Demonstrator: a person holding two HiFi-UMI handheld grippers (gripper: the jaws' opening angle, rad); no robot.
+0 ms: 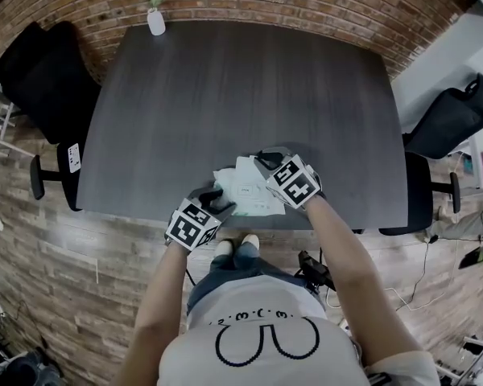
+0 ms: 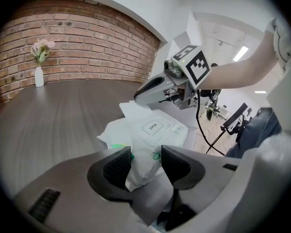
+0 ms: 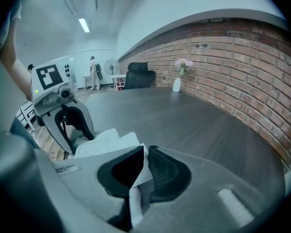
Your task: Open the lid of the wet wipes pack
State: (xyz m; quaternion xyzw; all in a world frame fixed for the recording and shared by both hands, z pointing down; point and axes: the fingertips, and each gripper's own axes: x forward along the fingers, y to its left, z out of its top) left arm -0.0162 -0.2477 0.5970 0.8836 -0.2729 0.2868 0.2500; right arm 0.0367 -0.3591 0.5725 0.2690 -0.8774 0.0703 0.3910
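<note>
left gripper clamps the wet wipes pack; right gripper pinches its far edge.

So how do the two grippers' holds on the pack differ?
The left gripper clamps the wet wipes pack by its bunched near end, jaws apart; the right gripper pinches its thin far edge, jaws almost together. Left sits nearer the person than right. Both are shut on it.

"OPEN" on lid of wet wipes pack; smaller print beside it illegible.
</note>
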